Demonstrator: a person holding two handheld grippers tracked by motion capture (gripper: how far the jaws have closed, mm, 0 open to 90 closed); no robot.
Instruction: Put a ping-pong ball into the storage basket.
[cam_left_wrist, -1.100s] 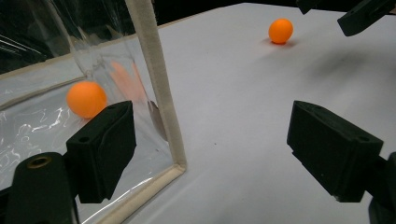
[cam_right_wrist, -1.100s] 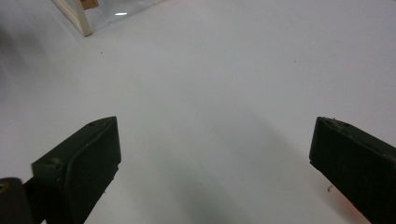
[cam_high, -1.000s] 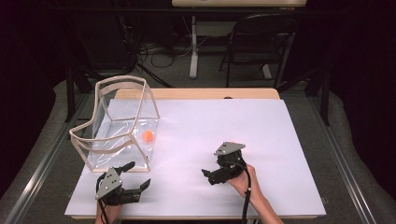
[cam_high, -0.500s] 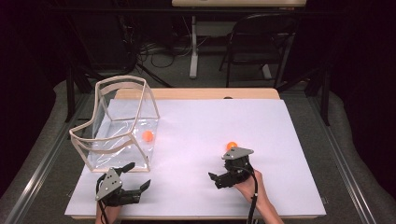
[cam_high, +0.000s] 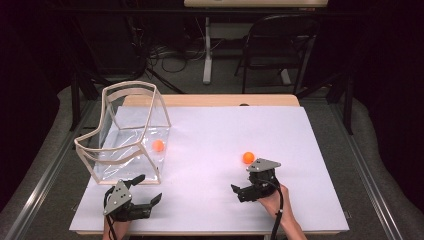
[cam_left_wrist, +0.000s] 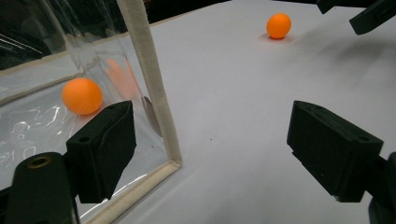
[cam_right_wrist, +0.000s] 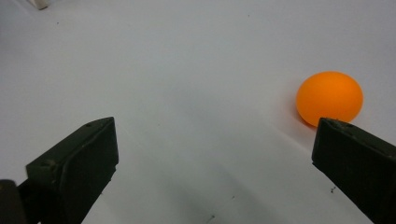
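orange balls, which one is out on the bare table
The orange ball beside the right tool lies on the open white table; the other ball sits inside the clear bag.

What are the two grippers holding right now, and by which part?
Nothing. Both the left gripper and the right gripper are open and empty; a small orange ball lies loose on the white table beside the right one.
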